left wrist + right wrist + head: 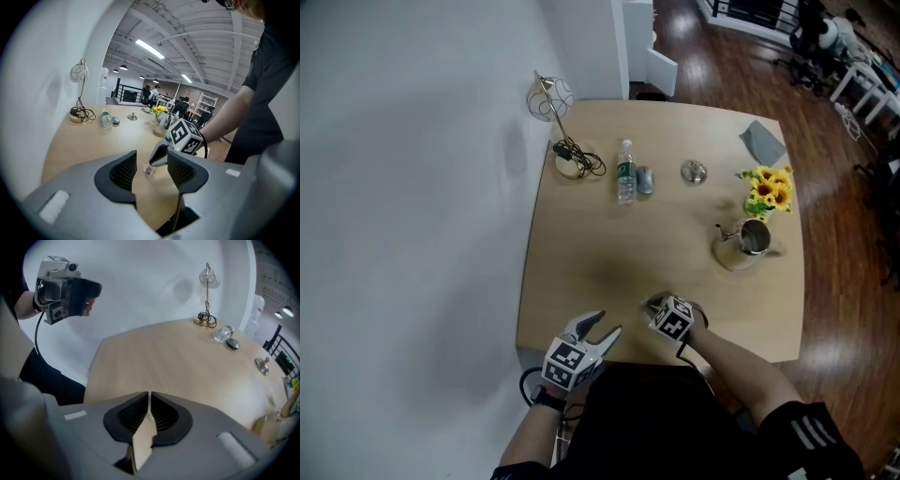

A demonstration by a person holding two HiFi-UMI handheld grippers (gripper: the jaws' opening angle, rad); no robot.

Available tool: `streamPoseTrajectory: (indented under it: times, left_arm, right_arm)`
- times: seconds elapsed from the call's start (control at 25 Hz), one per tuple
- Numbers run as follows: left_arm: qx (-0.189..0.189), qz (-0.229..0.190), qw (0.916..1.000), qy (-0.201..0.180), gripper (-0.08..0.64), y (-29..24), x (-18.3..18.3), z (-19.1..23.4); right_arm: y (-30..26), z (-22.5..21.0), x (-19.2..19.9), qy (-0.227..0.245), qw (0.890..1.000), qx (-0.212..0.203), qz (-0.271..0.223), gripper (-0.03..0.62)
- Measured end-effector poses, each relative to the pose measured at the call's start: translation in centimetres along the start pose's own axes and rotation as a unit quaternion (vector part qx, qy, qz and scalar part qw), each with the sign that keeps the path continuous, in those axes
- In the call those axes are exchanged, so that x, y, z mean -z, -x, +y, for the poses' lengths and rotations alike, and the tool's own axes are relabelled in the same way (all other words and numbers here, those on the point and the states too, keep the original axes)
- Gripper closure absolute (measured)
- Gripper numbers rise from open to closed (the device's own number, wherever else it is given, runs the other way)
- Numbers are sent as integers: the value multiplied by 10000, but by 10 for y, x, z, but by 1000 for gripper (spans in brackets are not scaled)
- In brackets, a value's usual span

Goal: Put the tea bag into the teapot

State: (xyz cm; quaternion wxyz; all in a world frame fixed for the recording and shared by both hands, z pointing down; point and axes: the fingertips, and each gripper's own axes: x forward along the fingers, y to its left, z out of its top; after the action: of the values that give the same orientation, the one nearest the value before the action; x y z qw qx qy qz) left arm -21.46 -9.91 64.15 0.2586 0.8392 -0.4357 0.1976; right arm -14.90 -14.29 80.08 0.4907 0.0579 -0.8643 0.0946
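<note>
1. The right gripper (652,305) points steeply down at the near table (609,253) edge. Its jaws are clenched on the tea bag (149,171), a small pale packet still at the tabletop; we judge this the pick-up grasp.
2. The left gripper (606,325) hovers just beside it, jaws apart and empty, apparently idle.
3. The teapot (754,238) stands well apart at the right, mouth open to receive, next to the sunflowers (769,190); what we take for its lid (694,172) lies separately.
4. The bottle (625,172) and lamp (551,97) sit off the route, and nothing we see blocks the carry.
</note>
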Motion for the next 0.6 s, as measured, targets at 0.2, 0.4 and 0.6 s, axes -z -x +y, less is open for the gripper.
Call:
streamPoseTrajectory:
  times: [0.2,0.4,0.6]
  left_arm:
    - [-8,-10,10000,-22,360,1,-2,2]
    - [-4,-57,10000,-58,360,-3,-8,2]
    - [19,-121,9997,-218,360,-13,-23,2]
  right_arm:
    - [5,-1,-4,-35,10000,38,-63,583]
    - [22,-5,-15,-274,9989,41,-366,583]
    - [55,-16,-30,-424,9957,159,-805,583]
